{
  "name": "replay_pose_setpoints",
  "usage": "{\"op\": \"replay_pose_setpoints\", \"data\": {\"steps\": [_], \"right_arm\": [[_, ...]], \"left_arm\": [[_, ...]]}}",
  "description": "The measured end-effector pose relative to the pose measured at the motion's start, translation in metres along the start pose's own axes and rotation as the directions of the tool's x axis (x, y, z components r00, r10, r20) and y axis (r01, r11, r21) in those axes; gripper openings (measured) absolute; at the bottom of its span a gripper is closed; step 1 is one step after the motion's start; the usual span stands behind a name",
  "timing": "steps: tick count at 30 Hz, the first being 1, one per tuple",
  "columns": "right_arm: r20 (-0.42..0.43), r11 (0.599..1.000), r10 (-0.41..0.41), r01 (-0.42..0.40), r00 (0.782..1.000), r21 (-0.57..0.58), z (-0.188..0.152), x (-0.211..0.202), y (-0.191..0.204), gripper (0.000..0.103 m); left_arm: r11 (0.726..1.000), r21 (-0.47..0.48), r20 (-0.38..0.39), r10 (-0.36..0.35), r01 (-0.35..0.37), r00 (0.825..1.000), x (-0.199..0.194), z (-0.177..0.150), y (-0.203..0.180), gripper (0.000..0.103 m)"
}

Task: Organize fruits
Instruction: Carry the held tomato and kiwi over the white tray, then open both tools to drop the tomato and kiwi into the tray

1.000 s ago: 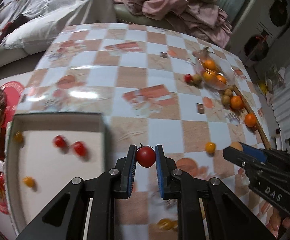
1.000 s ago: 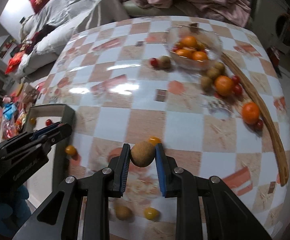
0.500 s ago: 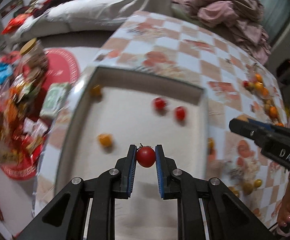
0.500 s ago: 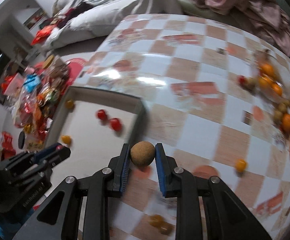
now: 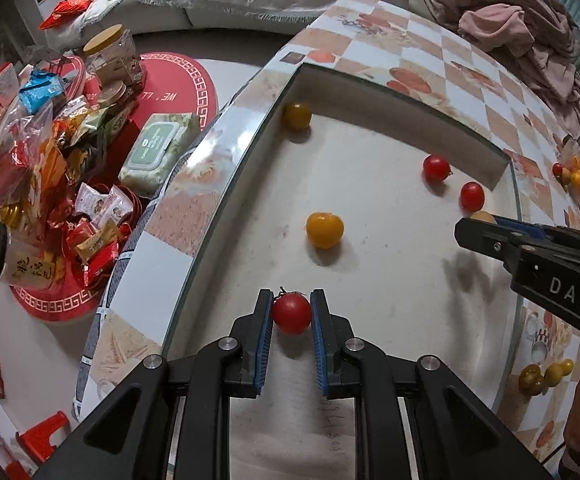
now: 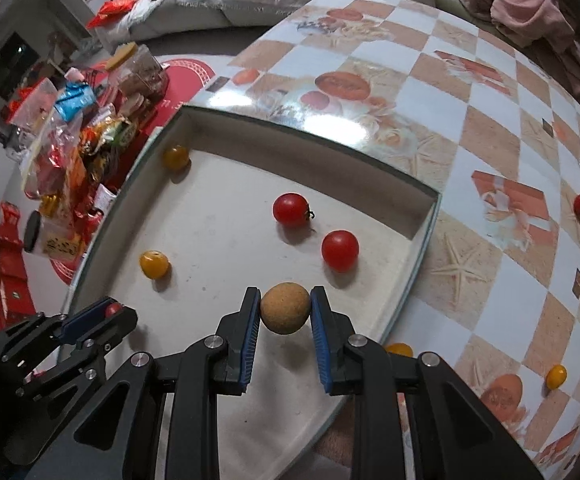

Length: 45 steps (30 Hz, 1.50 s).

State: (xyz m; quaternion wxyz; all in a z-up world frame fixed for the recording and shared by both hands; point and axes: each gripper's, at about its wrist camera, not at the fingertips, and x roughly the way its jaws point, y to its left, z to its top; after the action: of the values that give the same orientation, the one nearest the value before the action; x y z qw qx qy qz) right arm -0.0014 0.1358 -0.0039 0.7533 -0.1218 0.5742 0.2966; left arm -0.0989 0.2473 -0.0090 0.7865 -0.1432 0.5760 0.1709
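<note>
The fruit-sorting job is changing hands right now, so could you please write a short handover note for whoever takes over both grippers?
Left gripper: shut on a red cherry tomato, held above the white tray.
Right gripper: shut on a brown round fruit, also over the tray.
In the tray: two red tomatoes and two yellow tomatoes.
Done: those four are in the tray.
Left: release both held fruits into the tray, then collect the loose ones on the checked table, such as the yellow tomato near its edge.
</note>
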Motion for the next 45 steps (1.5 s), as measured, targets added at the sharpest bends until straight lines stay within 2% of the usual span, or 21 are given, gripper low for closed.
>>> {"op": "replay_pose_setpoints", "data": {"steps": [10, 21, 22, 23, 24, 25, 30, 33, 35, 41, 45], "right_arm": [[-0.021, 0.999, -0.043, 0.042, 0.999, -0.024, -0.001, 0.014, 0.000, 0.027], [-0.012, 0.997, -0.057, 0.056, 0.998, -0.052, -0.003, 0.015, 0.005, 0.029], [-0.015, 0.998, -0.044, 0.044, 0.999, -0.046, -0.003, 0.016, 0.005, 0.034], [-0.017, 0.999, -0.036, 0.036, 0.999, -0.039, -0.002, 0.015, 0.004, 0.042], [-0.018, 0.999, -0.039, 0.038, 0.999, -0.034, -0.002, 0.016, 0.004, 0.048], [-0.015, 0.999, -0.045, 0.045, 0.999, -0.031, -0.003, 0.016, 0.004, 0.054], [-0.011, 1.000, -0.024, 0.024, 1.000, -0.014, -0.003, 0.011, 0.000, 0.055], [0.014, 1.000, 0.014, -0.014, 1.000, 0.013, -0.002, -0.001, -0.005, 0.065], [0.047, 0.999, 0.022, -0.023, 0.999, 0.028, -0.002, -0.014, -0.009, 0.079], [0.108, 0.991, 0.027, -0.041, 0.994, 0.129, -0.009, -0.047, -0.040, 0.079], [0.125, 0.979, -0.014, -0.011, 0.992, 0.202, -0.028, -0.065, -0.073, 0.079]], "left_arm": [[1.000, 0.016, -0.018, 0.001, 0.000, 1.000, 0.007, 0.001, -0.003, 0.020], [0.997, 0.060, -0.012, 0.042, -0.041, 0.999, 0.008, 0.000, -0.011, 0.022], [0.996, 0.071, -0.009, 0.062, -0.061, 0.998, 0.008, 0.001, -0.012, 0.031], [0.994, 0.078, -0.003, 0.077, -0.076, 0.997, 0.008, 0.001, -0.012, 0.056], [0.993, 0.077, 0.010, 0.084, -0.084, 0.996, 0.006, 0.000, -0.012, 0.067], [0.993, 0.074, 0.028, 0.087, -0.089, 0.996, 0.003, -0.001, -0.011, 0.072], [0.992, 0.092, 0.011, 0.091, -0.091, 0.996, 0.004, 0.000, -0.011, 0.072], [0.991, 0.102, 0.008, 0.087, -0.087, 0.996, 0.002, 0.002, -0.014, 0.072], [0.990, 0.113, 0.008, 0.079, -0.079, 0.997, -0.001, 0.003, -0.017, 0.072], [0.982, 0.182, 0.033, 0.051, -0.056, 0.998, -0.017, 0.009, -0.045, 0.072], [0.970, 0.241, 0.051, 0.020, -0.032, 0.998, -0.027, 0.011, -0.071, 0.072]]}}
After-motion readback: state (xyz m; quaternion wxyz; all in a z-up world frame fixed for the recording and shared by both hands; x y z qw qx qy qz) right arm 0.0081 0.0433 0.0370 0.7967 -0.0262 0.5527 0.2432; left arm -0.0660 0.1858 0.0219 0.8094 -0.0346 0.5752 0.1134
